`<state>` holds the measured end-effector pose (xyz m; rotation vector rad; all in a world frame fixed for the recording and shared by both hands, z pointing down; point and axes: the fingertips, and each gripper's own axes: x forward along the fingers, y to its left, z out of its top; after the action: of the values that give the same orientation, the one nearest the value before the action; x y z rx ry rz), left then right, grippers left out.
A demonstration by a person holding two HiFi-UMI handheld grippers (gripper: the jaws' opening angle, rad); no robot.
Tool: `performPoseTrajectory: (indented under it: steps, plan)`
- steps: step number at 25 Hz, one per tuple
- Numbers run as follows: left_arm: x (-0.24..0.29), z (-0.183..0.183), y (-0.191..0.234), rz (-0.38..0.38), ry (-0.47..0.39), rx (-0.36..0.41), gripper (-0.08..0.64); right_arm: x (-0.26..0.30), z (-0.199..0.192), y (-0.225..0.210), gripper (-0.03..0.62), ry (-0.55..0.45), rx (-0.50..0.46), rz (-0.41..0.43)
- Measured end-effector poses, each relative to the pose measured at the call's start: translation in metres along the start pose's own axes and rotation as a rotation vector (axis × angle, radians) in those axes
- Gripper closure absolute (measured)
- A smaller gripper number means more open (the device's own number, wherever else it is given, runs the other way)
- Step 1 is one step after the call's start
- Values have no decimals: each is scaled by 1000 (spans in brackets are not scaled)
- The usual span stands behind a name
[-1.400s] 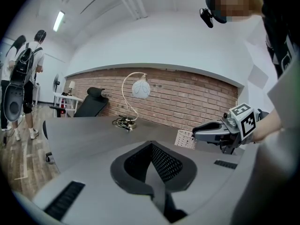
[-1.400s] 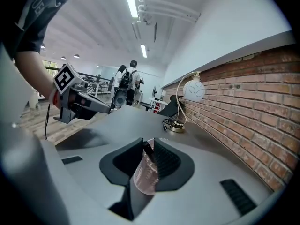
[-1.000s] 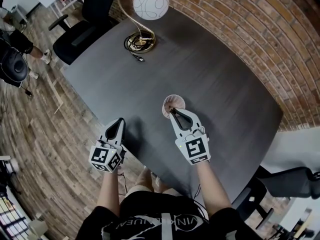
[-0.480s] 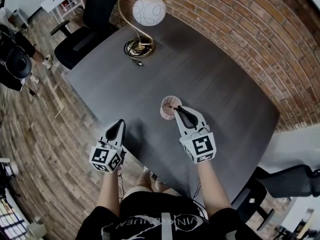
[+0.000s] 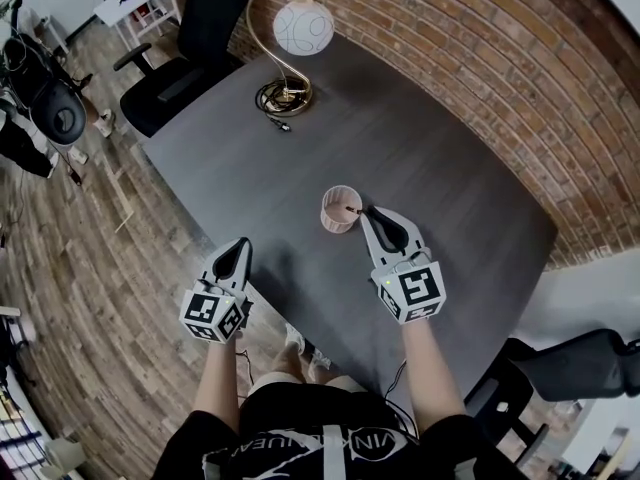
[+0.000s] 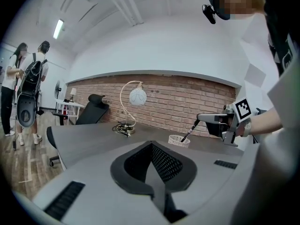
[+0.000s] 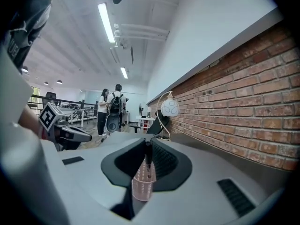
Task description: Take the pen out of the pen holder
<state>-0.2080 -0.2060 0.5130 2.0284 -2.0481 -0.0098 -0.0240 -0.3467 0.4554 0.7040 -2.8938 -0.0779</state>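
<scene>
A pink mesh pen holder (image 5: 340,211) stands upright on the dark table (image 5: 450,168). My right gripper (image 5: 369,212) is just right of its rim, shut on the top of a black pen (image 5: 354,210). The pen slants down with its lower end still inside the cup. In the right gripper view the pen (image 7: 147,159) hangs between the jaws above the pen holder (image 7: 142,184). The left gripper view shows the pen (image 6: 189,131) rising from the holder (image 6: 178,140) to the right gripper (image 6: 202,118). My left gripper (image 5: 241,245) is shut and holds nothing, over the table's near left edge.
A gold-stemmed lamp with a white globe (image 5: 302,28) and a coiled cable (image 5: 282,99) stand at the table's far end. A brick wall (image 5: 520,88) runs along the right. A black office chair (image 5: 180,78) is beyond the far corner. Two people (image 6: 26,97) stand at left.
My right gripper has risen and drawn back toward me with the pen, pulling it partway up out of the holder. The left gripper has barely shifted.
</scene>
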Motion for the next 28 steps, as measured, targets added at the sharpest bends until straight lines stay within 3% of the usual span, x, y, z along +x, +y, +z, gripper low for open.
performPoseTrajectory:
  steps: [28]
  plan:
    - [-46, 11, -23, 45, -53, 13, 545, -64, 24, 1, 538, -40, -24, -24]
